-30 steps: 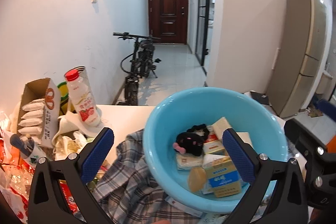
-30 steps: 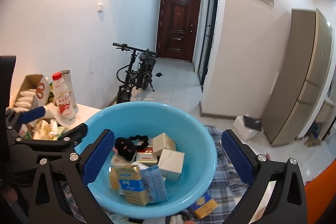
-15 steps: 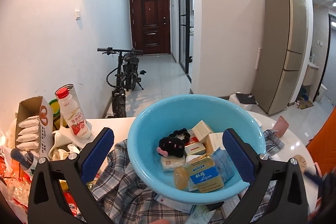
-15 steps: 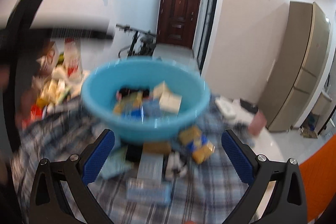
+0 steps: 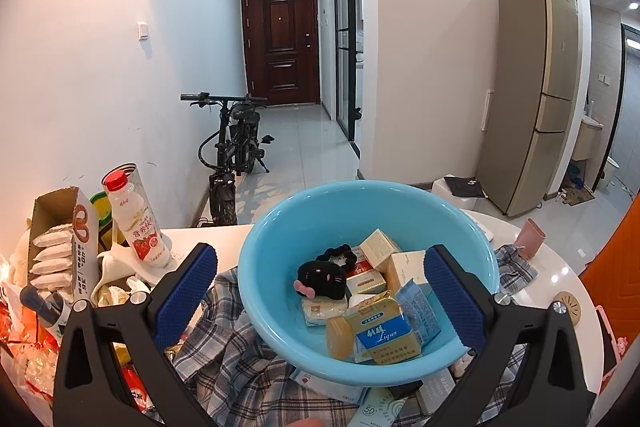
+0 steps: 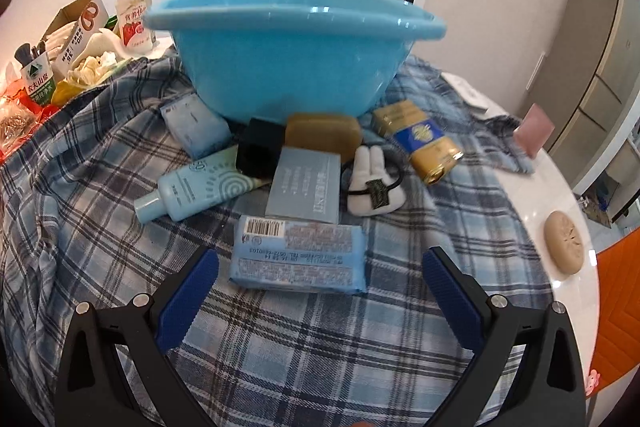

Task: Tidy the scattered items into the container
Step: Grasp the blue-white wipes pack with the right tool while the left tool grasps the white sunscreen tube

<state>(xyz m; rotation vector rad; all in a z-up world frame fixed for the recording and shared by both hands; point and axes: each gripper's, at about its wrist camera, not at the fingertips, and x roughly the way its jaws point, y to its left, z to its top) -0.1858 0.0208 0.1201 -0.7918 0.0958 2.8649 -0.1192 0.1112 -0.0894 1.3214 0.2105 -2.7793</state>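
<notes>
A light blue basin point(image 5: 280, 227) point(image 6: 288, 67) stands on a plaid cloth point(image 6: 100, 227). It holds several small boxes, a soap bar and a black plush toy point(image 5: 322, 279). My left gripper point(image 5: 320, 299) is open and empty above the basin's near side. My right gripper point(image 6: 320, 303) is open and empty, low over the cloth, just short of a blue wipes pack point(image 6: 298, 253). Beyond the pack lie a grey-blue box point(image 6: 306, 187), a sunscreen tube point(image 6: 196, 187), a black box point(image 6: 258, 153), a brown soap point(image 6: 324, 133), a white plush hair tie point(image 6: 374, 183) and a gold-blue box point(image 6: 418, 139).
At the left stand a strawberry milk bottle point(image 5: 136, 219) point(image 6: 132, 15), an open snack carton point(image 5: 60, 243) and wrappers. A pink cup point(image 5: 528, 239) point(image 6: 534, 131) and a round tan disc point(image 6: 564, 247) sit on the white round table point(image 6: 532, 195) at the right. An orange chair point(image 6: 616, 307) is beside it.
My right gripper has dropped from over the basin down to the cloth in front of it. The left gripper has drawn back and risen slightly; both stay open.
</notes>
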